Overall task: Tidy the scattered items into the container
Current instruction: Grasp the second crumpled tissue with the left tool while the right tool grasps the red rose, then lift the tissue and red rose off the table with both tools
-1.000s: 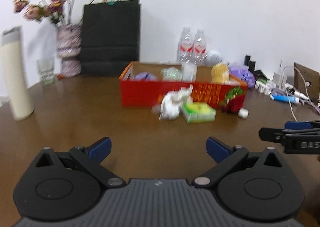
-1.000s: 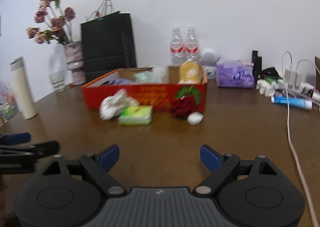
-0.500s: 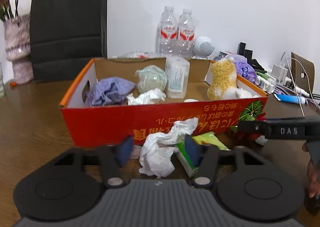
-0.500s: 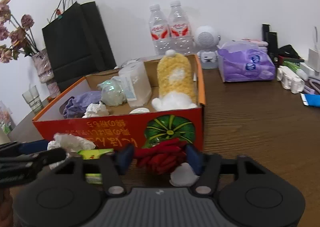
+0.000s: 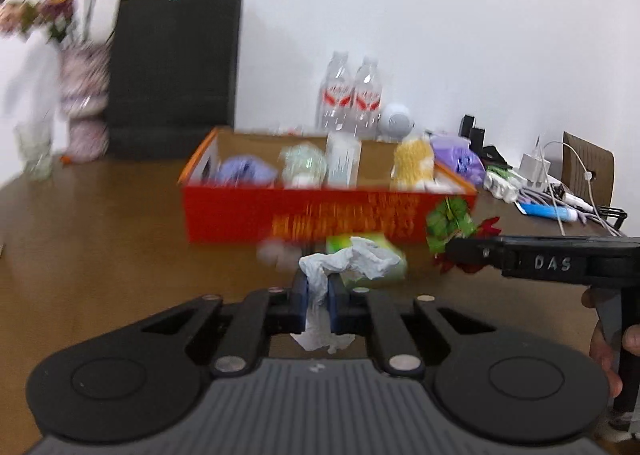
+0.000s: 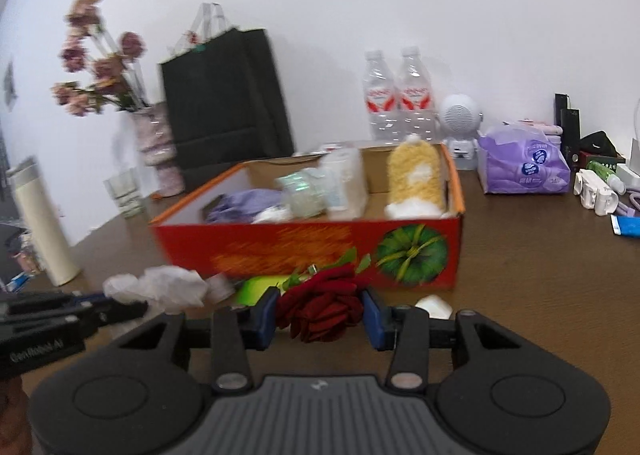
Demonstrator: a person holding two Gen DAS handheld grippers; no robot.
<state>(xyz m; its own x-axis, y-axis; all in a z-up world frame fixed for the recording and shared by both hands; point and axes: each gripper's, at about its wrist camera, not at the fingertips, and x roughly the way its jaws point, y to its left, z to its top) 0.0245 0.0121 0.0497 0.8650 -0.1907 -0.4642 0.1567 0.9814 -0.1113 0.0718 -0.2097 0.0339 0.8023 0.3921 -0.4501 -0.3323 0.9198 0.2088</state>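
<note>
A red cardboard box [image 5: 280, 211] holding several items stands mid-table. My left gripper [image 5: 318, 283] has its jaws closing, and the pads pinch a crumpled white tissue [image 5: 352, 259] that hangs between them in front of the box. A green packet [image 5: 394, 271] lies behind the tissue. In the right wrist view my right gripper [image 6: 320, 311] is also closing, its blue pads pressed on a red rose [image 6: 320, 295] near the box [image 6: 280, 251] front. The tissue [image 6: 160, 287] and the left gripper [image 6: 132, 309] show at the left there.
A small white object [image 6: 434, 305] lies on the table by the rose. Behind the box stand a black bag [image 6: 224, 95], a flower vase [image 6: 156, 143], two water bottles [image 6: 396, 99] and a purple tissue pack [image 6: 524, 165]. Cables and chargers [image 5: 536, 179] crowd the right; a white flask [image 6: 44, 223] stands at left.
Both grippers went from wide open, moved in toward the box front and closed: the left on the tissue, the right on the rose. Both have since drawn back a little.
</note>
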